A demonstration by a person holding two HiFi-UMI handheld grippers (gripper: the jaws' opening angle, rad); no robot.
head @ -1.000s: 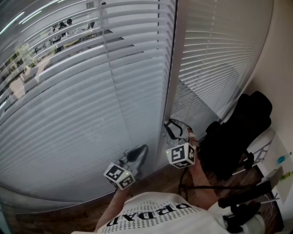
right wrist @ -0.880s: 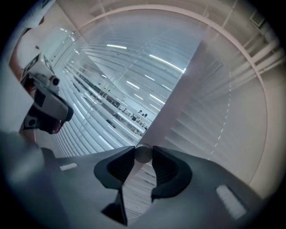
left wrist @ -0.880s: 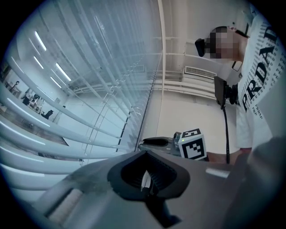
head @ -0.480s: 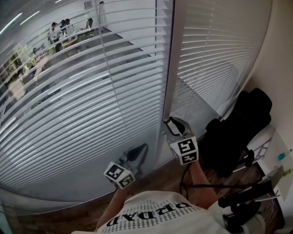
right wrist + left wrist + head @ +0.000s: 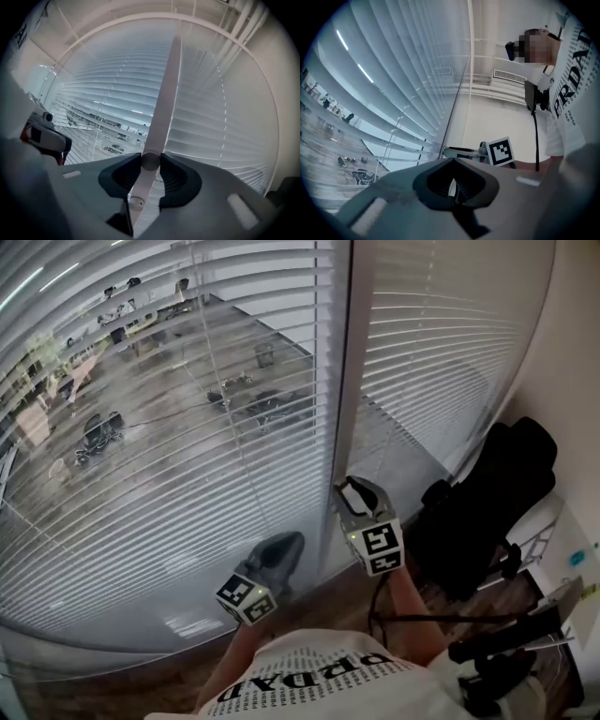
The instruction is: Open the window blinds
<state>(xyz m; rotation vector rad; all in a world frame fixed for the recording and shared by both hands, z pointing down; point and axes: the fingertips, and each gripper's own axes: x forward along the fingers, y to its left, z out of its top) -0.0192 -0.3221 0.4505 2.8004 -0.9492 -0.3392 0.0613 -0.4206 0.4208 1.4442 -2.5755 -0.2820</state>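
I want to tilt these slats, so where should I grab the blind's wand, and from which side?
Grip the wand near its lower end, coming from the room side. It hangs upright as a slim round rod, so the pads can close across it, as the right gripper does.

The window blinds (image 5: 281,352) are white with horizontal slats, hung in two panels side by side. The left panel (image 5: 169,427) has its slats turned nearly edge-on, so the floor and furniture beyond the glass show through the gaps. The right panel (image 5: 441,362) has its slats lying flatter, overlapping, and little shows through it. A pale tilt wand (image 5: 164,103) runs upright between the two panels, its lower end clamped between the fingers of the right gripper (image 5: 151,161)
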